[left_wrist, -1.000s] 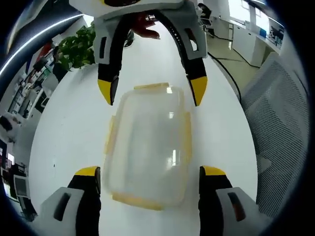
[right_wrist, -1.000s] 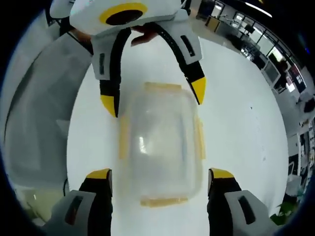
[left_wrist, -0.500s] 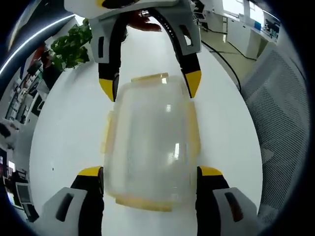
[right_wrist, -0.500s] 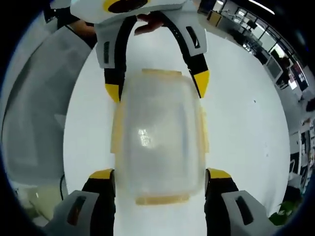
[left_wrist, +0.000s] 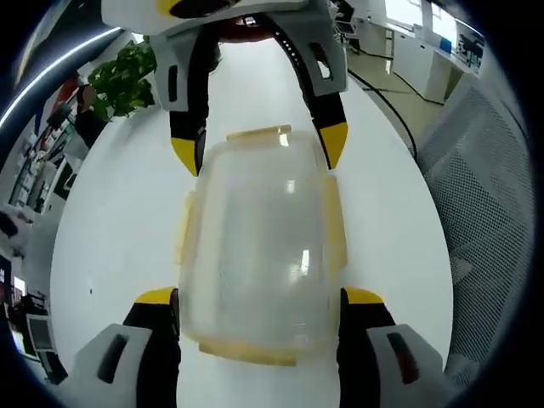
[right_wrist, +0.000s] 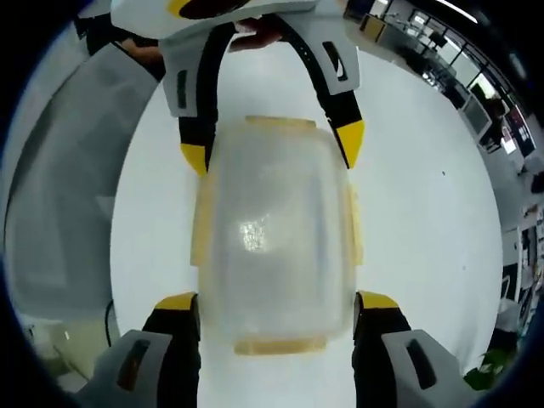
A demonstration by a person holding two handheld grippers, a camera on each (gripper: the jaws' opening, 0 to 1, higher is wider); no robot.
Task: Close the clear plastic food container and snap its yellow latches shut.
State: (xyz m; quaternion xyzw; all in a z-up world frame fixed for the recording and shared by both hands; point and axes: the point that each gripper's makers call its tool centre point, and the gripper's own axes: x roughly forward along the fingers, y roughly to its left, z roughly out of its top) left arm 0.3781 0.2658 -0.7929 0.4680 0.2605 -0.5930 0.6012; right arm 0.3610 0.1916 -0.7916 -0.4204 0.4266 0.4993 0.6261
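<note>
In the left gripper view, the left gripper (left_wrist: 257,299) rises from the bottom with its 2 yellow-tipped jaws apart, 1 on each side of the near end of the clear container (left_wrist: 255,246). Each tip sits just beside a long side of the container; I cannot tell whether they touch it. The container lies on the white surface (left_wrist: 110,221), lid on top, with its yellow latches (left_wrist: 184,228) standing out along the sides and ends. At the far end of the container the right gripper (left_wrist: 257,149) comes in from the top, its jaws also apart and straddling that end, the tips close by the far corners. Beyond it, a green plant (left_wrist: 119,76) stands at the far left edge of the surface, and a mesh chair back (left_wrist: 489,212) shows to the right.

In the right gripper view, the right gripper (right_wrist: 276,304) has its 2 jaws spread on either side of the near end of the container (right_wrist: 274,238), tips just beside its long sides. The yellow latches (right_wrist: 201,221) flare outward from the lid's edges. The surface (right_wrist: 425,212) is white all round. At the far end the left gripper (right_wrist: 272,144) reaches in from the top, jaws apart, tips near the far corners. A grey mesh chair back (right_wrist: 68,170) lies to the left.
</note>
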